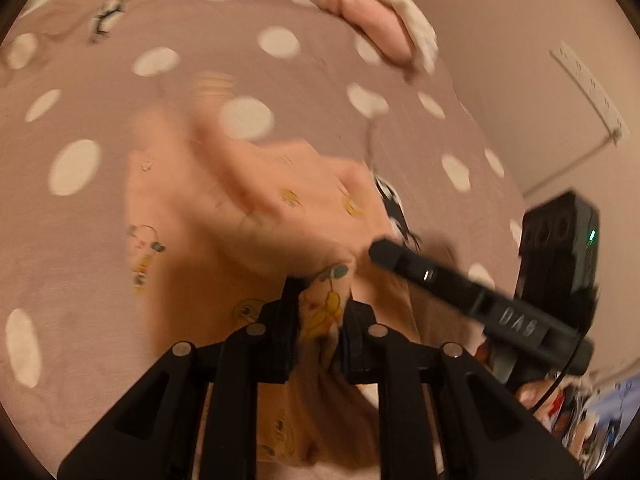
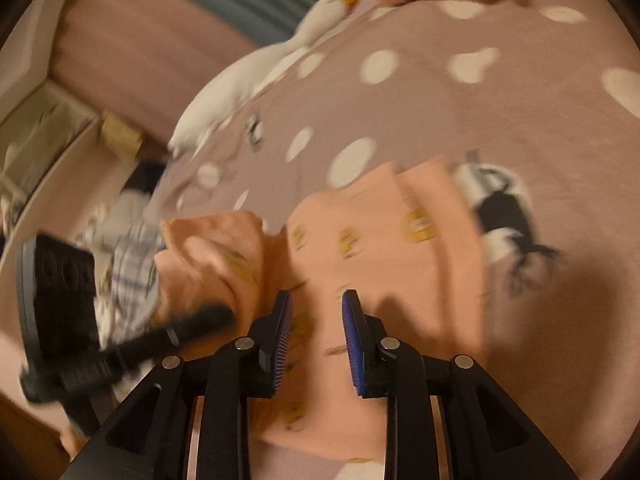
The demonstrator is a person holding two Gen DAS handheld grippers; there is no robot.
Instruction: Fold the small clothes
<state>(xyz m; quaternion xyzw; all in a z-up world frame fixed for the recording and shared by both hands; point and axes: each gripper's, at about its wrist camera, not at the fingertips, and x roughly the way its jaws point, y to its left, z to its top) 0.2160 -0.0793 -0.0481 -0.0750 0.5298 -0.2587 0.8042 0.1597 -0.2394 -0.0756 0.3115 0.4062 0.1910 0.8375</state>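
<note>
A: Left gripper (image 1: 322, 312), bottom centre of its own view: jaws narrow, clamped on a bunched fold of the peach printed garment (image 1: 240, 216). Cloth runs up and left from the pads across the dotted bedspread (image 1: 280, 80).

B: Right gripper (image 2: 316, 320)?

A: Bottom centre of the right view, jaws a narrow gap apart, blue pads bare, nothing pinched. It hovers over the same garment, which lies straight ahead and below.

B: Long axis?

A: Roughly lower left to upper right in the right view, folded edge at the far end. The left one has the cloth; the right is just beside it, free.

B: Hidden stuff?

A: Heavy blur. Near hem is cut off behind both sets of fingers. Can't tell how many layers. Far back: white plush goose (image 2: 248, 80), pink pillow (image 1: 376, 24), both soft.
</note>
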